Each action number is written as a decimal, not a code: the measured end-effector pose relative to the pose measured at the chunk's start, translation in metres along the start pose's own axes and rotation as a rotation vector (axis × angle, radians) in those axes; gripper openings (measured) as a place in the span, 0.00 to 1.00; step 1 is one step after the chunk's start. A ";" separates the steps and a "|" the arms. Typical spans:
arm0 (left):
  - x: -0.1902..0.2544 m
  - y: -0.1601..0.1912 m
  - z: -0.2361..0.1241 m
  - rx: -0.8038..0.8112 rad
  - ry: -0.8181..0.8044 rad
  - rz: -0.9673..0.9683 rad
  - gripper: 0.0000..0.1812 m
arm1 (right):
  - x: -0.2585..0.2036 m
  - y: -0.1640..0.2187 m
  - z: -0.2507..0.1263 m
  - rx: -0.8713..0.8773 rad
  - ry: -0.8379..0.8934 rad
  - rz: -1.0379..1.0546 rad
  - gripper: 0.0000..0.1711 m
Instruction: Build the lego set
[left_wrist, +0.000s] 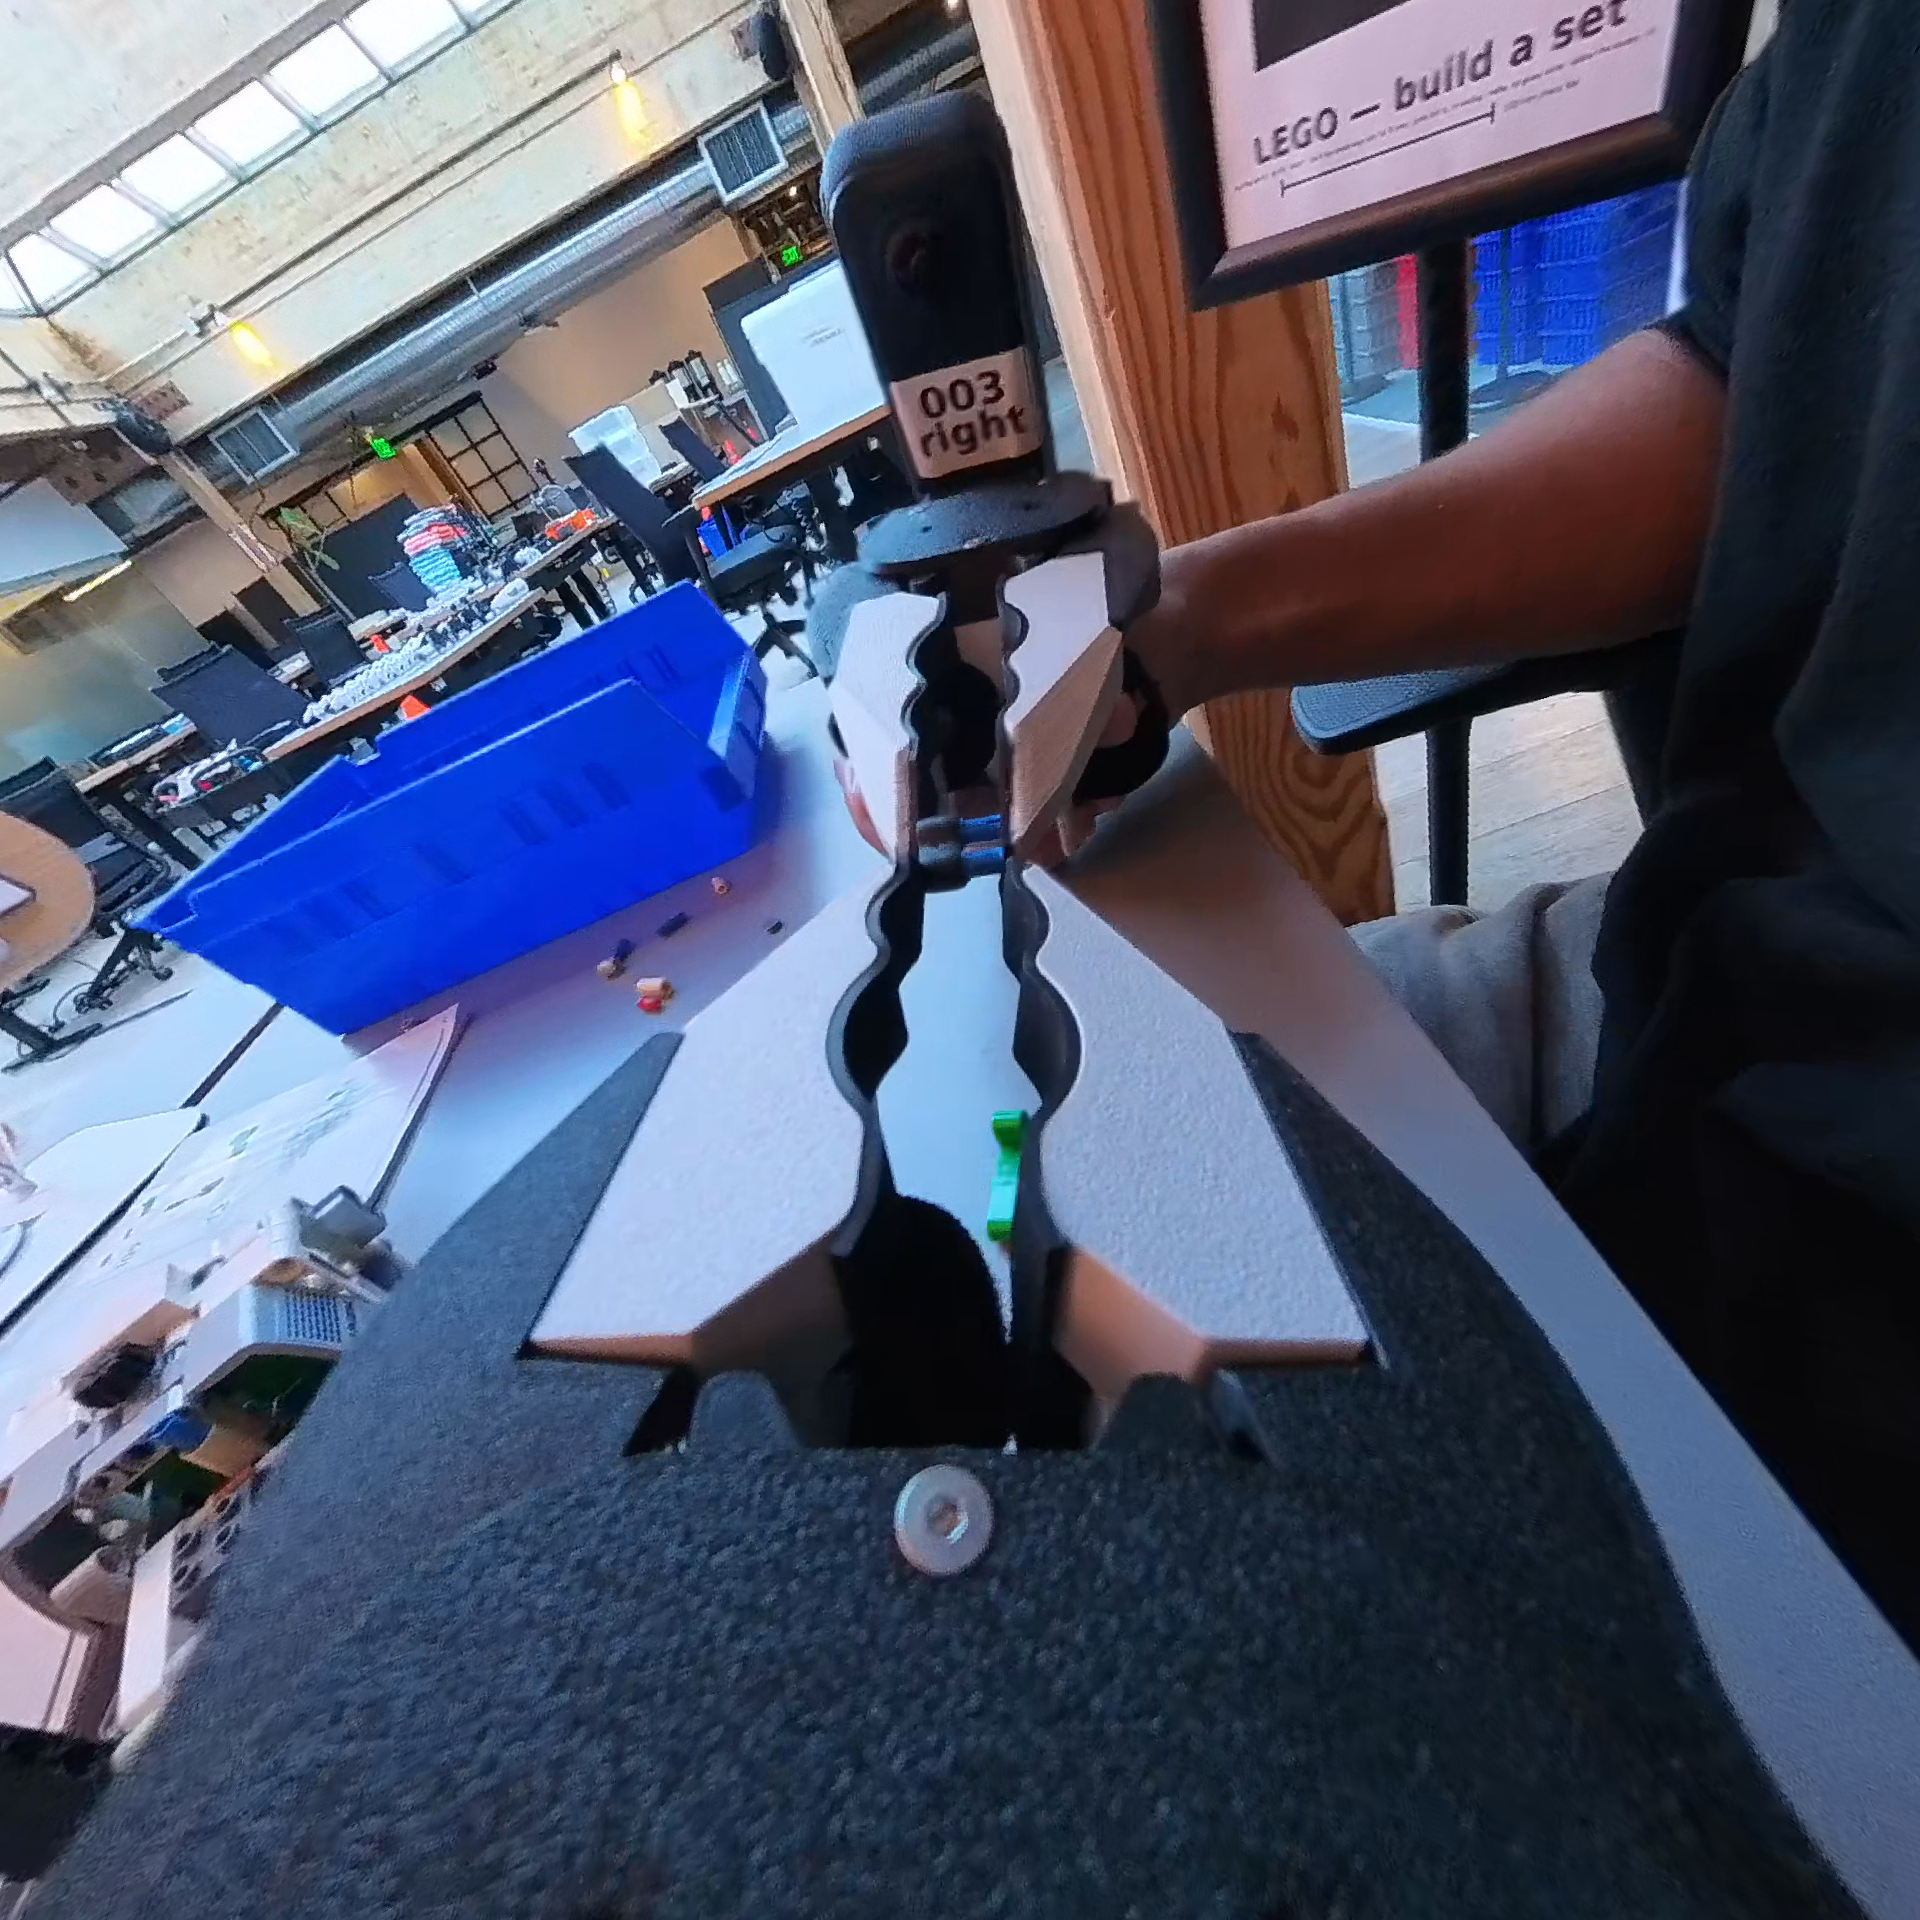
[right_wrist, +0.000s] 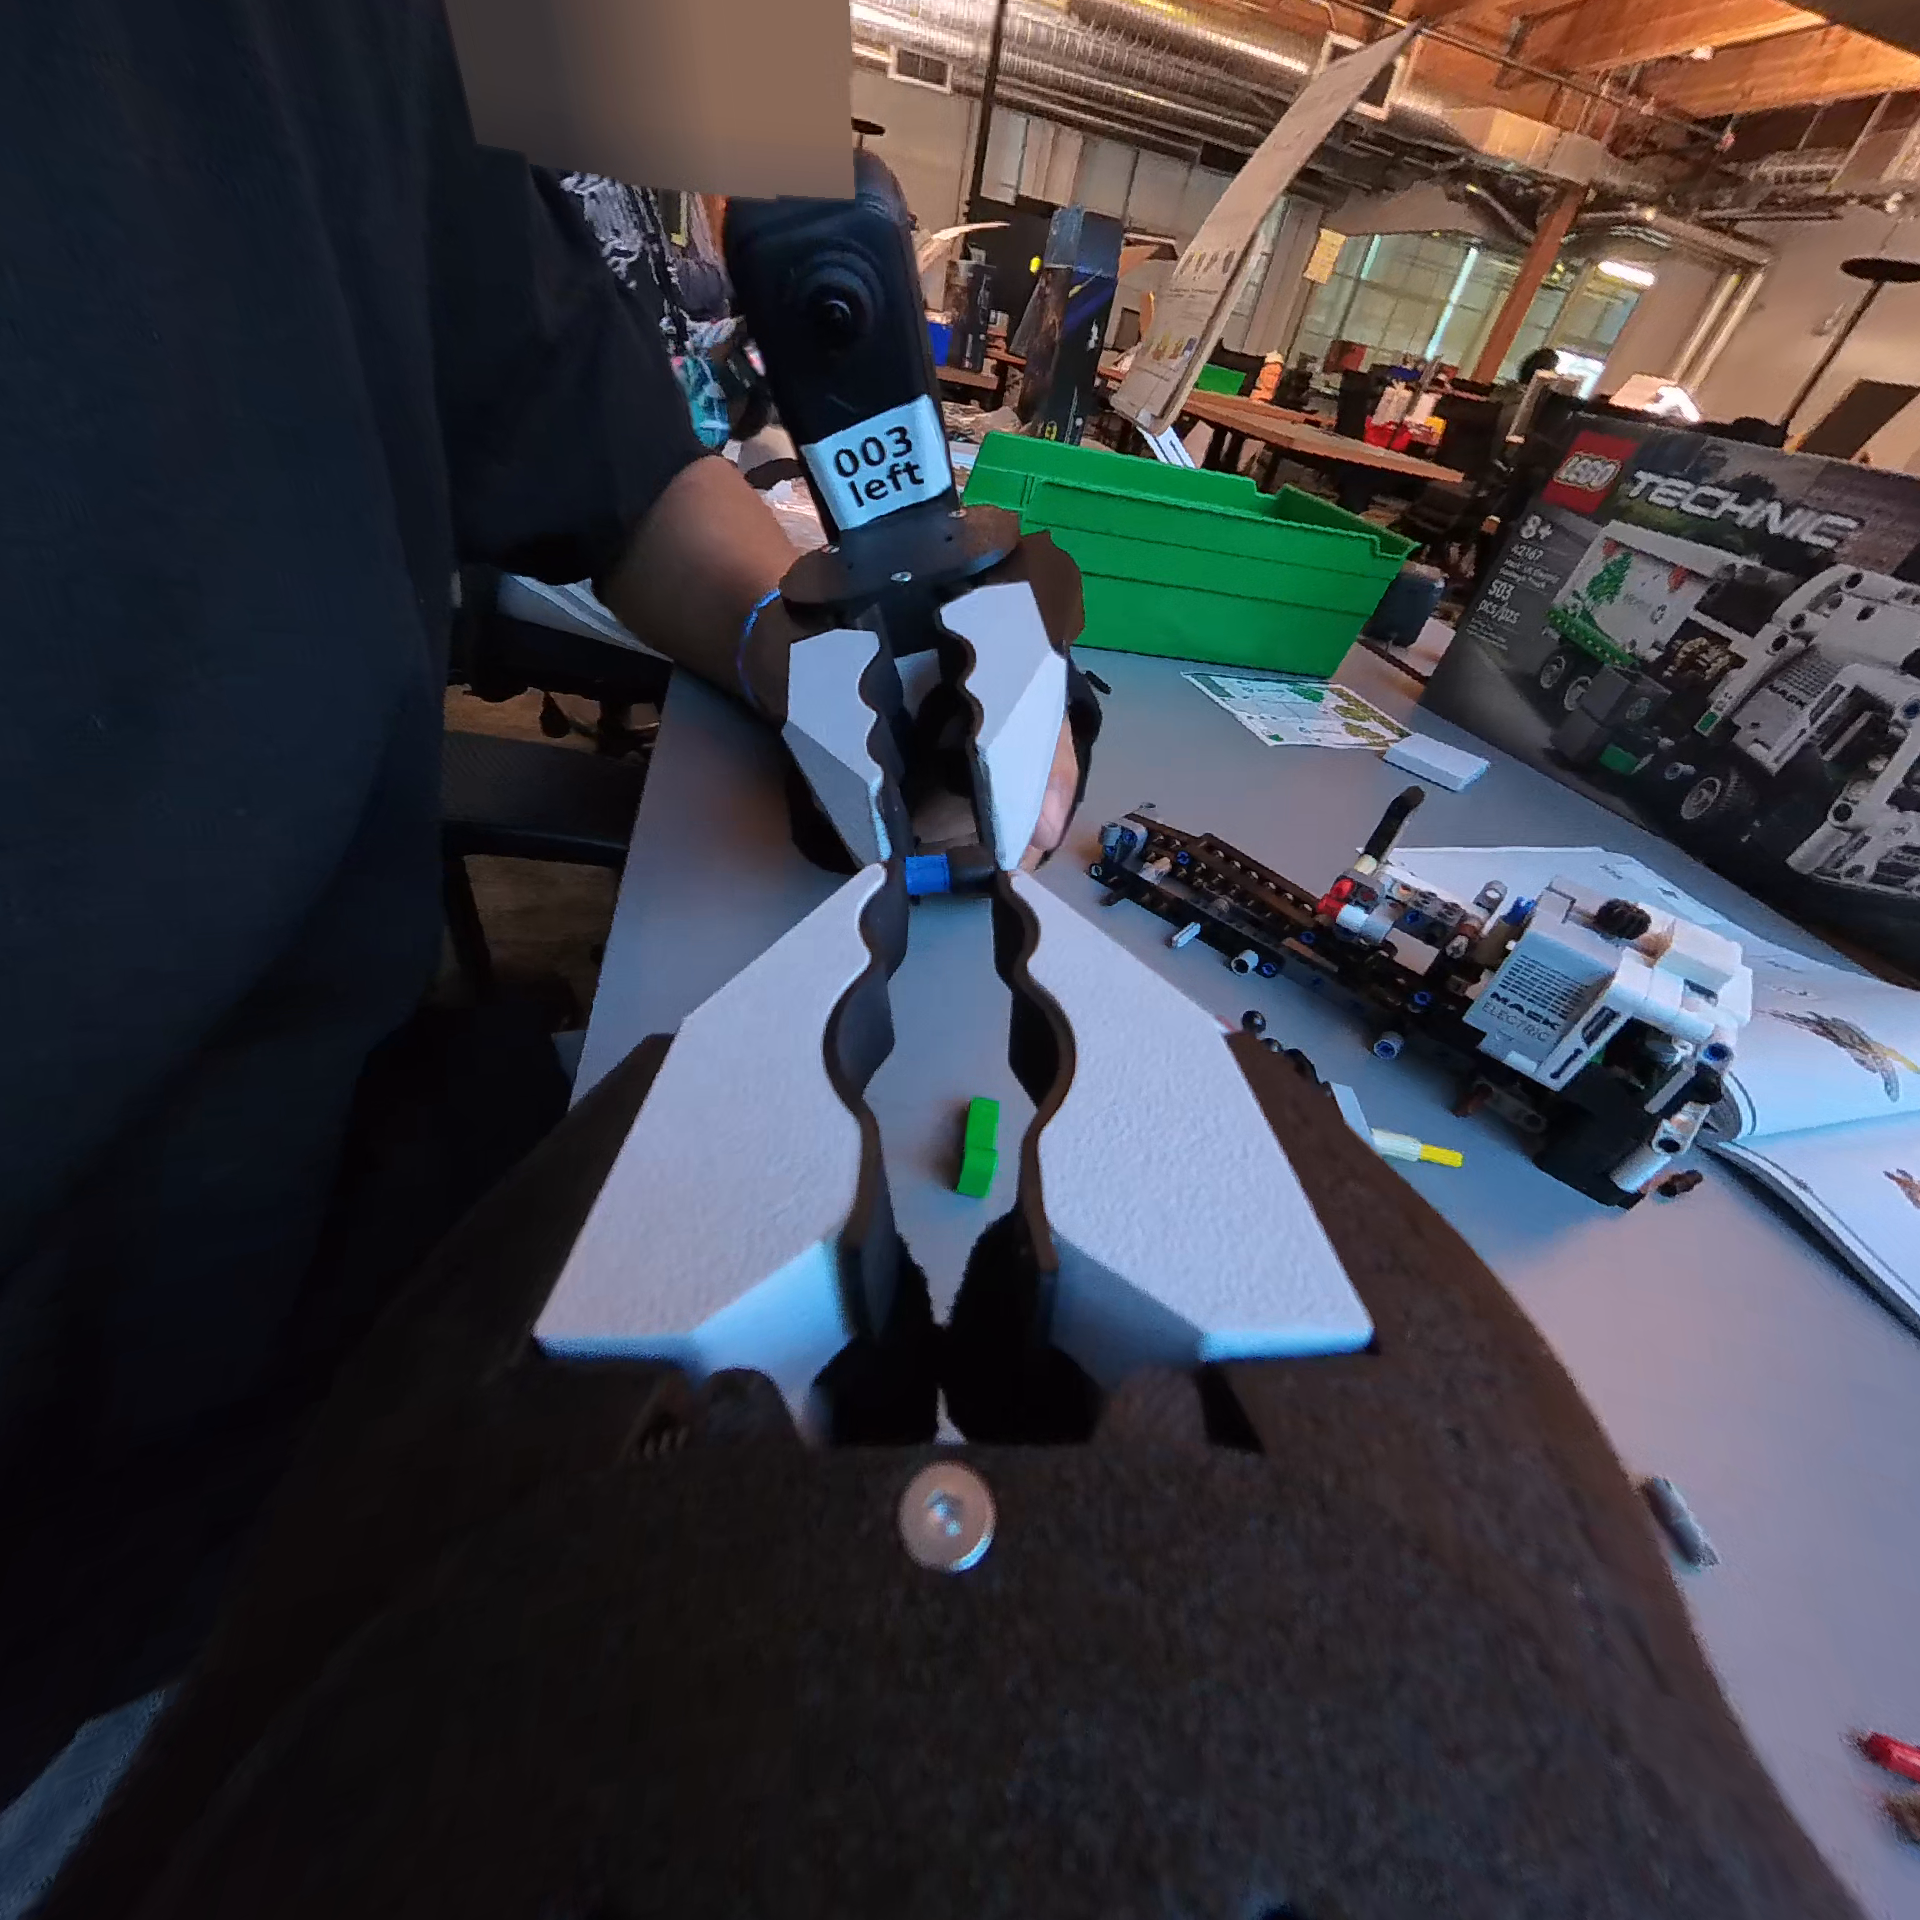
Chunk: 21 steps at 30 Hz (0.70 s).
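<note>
My two hand-held grippers meet tip to tip above the desk (right_wrist: 1247, 831). Between the tips sits a small piece, blue pin (right_wrist: 921, 875) joined to a black connector (right_wrist: 966, 864).

Left hand-held gripper (left_wrist: 961, 883): fingers narrowed to a slim gap, tips pressed on the dark end of the pin piece (left_wrist: 940, 862). Right hand-held gripper (right_wrist: 940, 883): likewise nearly closed, tips on the blue end. Both appear to clamp the same piece; which one bears the load I cannot tell.

Green piece (right_wrist: 975, 1145) lies on the desk under the fingers, apart from them.

The truck (right_wrist: 1507, 987), partly built, with a white cab and a long dark chassis, rests on the desk to my right, its cab end over the open manual (right_wrist: 1818, 1049). The set box (right_wrist: 1714, 644) stands behind it, a green bin (right_wrist: 1195, 582) farther back.

Left view: blue bin (left_wrist: 468, 831) on the desk, a few loose small pieces (left_wrist: 649, 987) just in front of it, printed sheets (left_wrist: 312, 1143) nearer.
</note>
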<state>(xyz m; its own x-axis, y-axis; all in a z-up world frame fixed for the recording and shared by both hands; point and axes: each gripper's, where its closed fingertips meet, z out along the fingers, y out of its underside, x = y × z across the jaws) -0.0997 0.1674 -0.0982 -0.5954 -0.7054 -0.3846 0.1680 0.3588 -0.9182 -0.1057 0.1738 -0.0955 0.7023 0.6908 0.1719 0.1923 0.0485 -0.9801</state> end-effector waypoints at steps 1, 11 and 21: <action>-0.002 0.002 0.000 -0.010 -0.006 -0.007 0.07 | 0.003 0.001 0.000 -0.011 0.018 0.008 0.09; -0.044 0.039 0.005 -0.258 -0.258 0.031 0.07 | 0.045 0.010 -0.019 -0.154 0.365 0.212 0.11; -0.040 0.032 0.005 -0.229 -0.116 -0.526 0.07 | 0.037 0.020 -0.016 -0.279 0.532 0.029 0.12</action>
<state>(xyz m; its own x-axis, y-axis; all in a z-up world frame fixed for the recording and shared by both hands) -0.0668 0.2036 -0.1126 -0.4611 -0.8819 0.0977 -0.3084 0.0560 -0.9496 -0.0644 0.1888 -0.1069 0.9428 0.2296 0.2417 0.2898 -0.2059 -0.9347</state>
